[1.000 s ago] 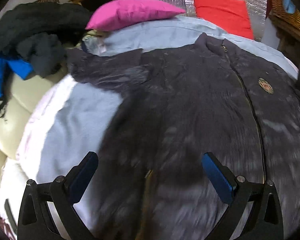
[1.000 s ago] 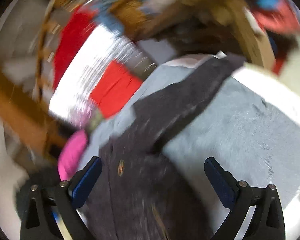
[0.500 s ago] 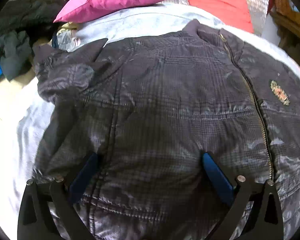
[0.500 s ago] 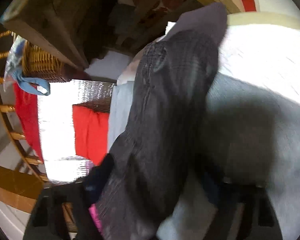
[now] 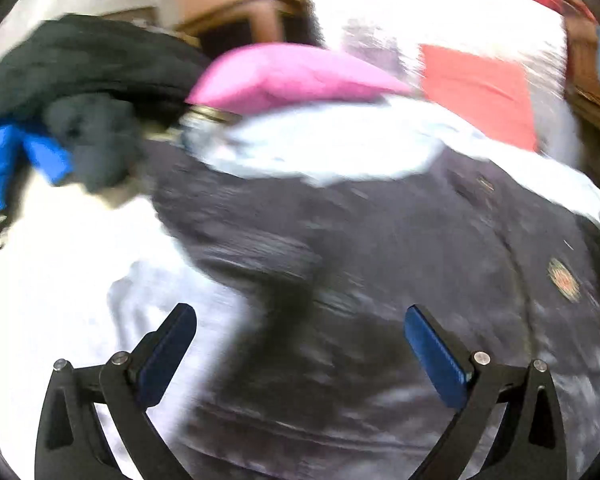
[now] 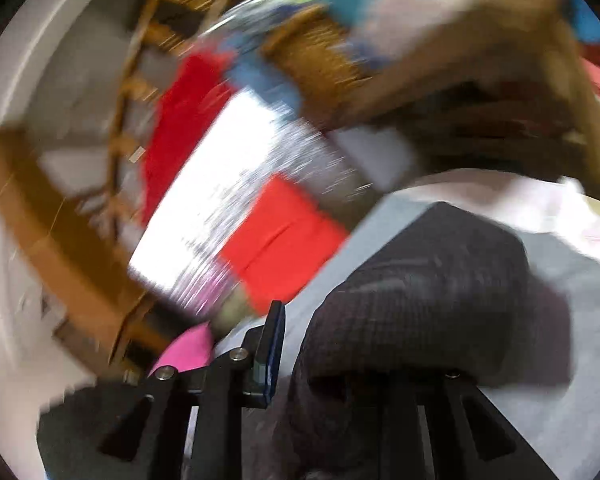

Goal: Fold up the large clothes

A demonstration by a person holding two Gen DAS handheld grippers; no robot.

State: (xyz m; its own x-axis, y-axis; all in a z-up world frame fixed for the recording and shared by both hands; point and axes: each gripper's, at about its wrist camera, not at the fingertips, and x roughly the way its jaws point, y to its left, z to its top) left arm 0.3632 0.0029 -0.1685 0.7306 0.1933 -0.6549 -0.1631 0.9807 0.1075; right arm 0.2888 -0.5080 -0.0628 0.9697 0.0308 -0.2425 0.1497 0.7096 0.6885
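Left gripper (image 5: 300, 344): angled downward over the jacket (image 5: 380, 280), fingers (image 5: 428, 344) spread wide, nothing between them; both blue pads clear of the cloth. Right gripper (image 6: 320, 360): pointing nearly level and rolled to one side, fingers (image 6: 274, 344) closing with a fold of jacket (image 6: 420, 312) between them; the left pad shows, the right one is hidden under the bunched cloth, so pad contact there cannot be told. Jacket: dark, quilted, lying spread front-up on the pale blue sheet (image 5: 332, 148) of the bed, zip running down the front, round badge (image 5: 564, 280) on the chest; one part raised at the right gripper. Left view only: pink pillow (image 5: 292, 76) at the head of the bed, beside it a red cushion (image 5: 480, 92) against a silver padded backing; a heap of dark clothes (image 5: 80, 80) with a blue item (image 5: 4, 156) at the left edge of the bed. Right view only: wicker basket (image 6: 320, 60) above the bed, wooden rails (image 6: 60, 220) to the left, a second red cloth (image 6: 180, 120) hanging beside the silver backing (image 6: 212, 208); the red cushion (image 6: 284, 236) and pink pillow (image 6: 188, 348) show here too. Both views heavily blurred; fine detail not legible.
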